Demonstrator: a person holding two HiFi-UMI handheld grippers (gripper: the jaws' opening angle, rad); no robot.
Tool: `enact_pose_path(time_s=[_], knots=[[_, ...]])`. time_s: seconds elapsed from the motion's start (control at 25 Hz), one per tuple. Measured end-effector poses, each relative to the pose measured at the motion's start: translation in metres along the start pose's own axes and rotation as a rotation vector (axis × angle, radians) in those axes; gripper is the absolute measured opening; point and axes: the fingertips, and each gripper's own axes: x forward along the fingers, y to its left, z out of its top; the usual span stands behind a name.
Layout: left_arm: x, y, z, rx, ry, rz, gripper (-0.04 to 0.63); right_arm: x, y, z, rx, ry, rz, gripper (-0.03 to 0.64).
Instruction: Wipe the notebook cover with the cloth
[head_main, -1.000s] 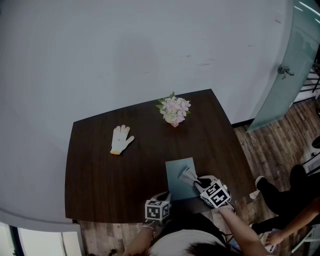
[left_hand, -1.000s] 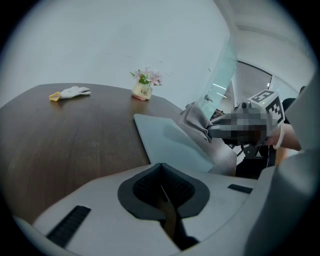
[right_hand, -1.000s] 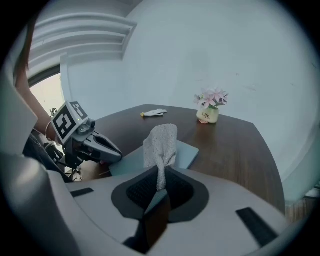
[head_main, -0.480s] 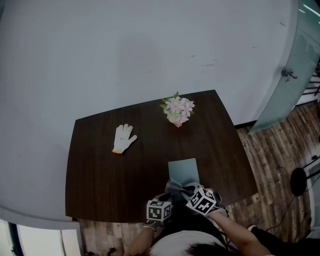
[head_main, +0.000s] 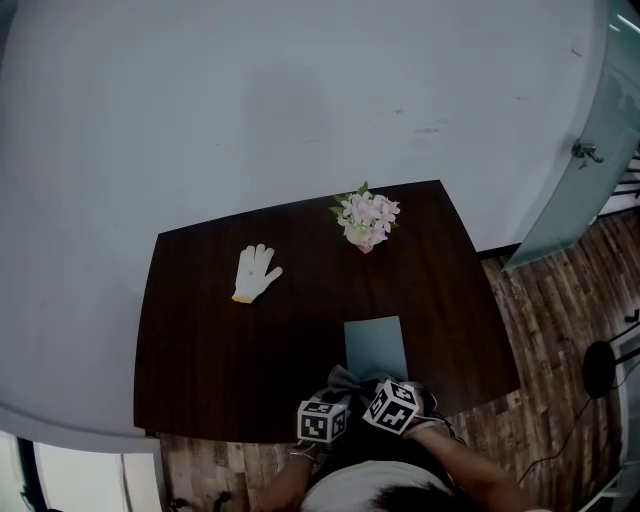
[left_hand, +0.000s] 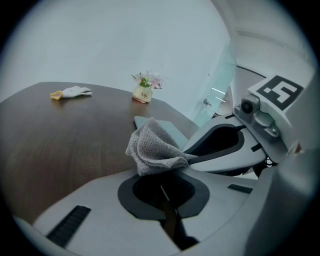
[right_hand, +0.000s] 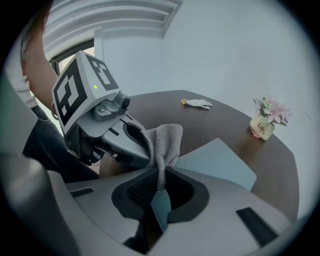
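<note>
**At the table's 6 o'clock edge: the cloth is clamped in your right gripper**

Between the fingers of your right gripper (right_hand: 159, 186) the grey cloth (right_hand: 164, 145) is pinched tight. The jaws close on its lower fold, and the rest stands up bunched past the tips. Your left gripper (left_hand: 163, 189) has its jaws together with nothing between them, and only a thin seam shows. The cloth sits just beyond those tips, held from the 3 o'clock side by the other tool. In the head view the two grippers are just beside each other, the left one at 9 o'clock of the right.

The notebook (head_main: 375, 346) lies flat with its grey-blue cover up, at 12 o'clock from your right gripper and close to the table's 6 o'clock edge. The cloth is bunched at the notebook's 7 o'clock corner. Whether it touches the cover cannot be told.

Farther out on the dark table (head_main: 200, 350), a white glove (head_main: 256, 272) lies flat at 10 o'clock, well apart from the notebook. A small pot of pink flowers (head_main: 367, 220) stands upright at 12 o'clock by the far edge. A pale wall runs behind the table, and a wood floor shows at 3 o'clock.
</note>
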Motion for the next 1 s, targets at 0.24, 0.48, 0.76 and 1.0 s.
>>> enact_pose_path(time_s=[0.24,0.48,0.76,1.0], knots=[[-0.002,-0.006,-0.006,0.042,0.023,-0.012,0.018,0.003,0.002,-0.01,0.026,0.042,0.033,0.049],[-0.004,-0.011,-0.013,0.069,0.034,-0.027,0.018,0.006,0.004,-0.02,0.021,0.077,0.035,0.049],[-0.006,-0.01,-0.012,0.053,0.021,-0.035,0.018,0.001,-0.001,-0.032,0.032,0.1,0.01,0.049],[-0.006,-0.01,-0.013,0.049,0.017,-0.042,0.018,-0.006,-0.006,-0.043,0.06,0.108,-0.014,0.049]])
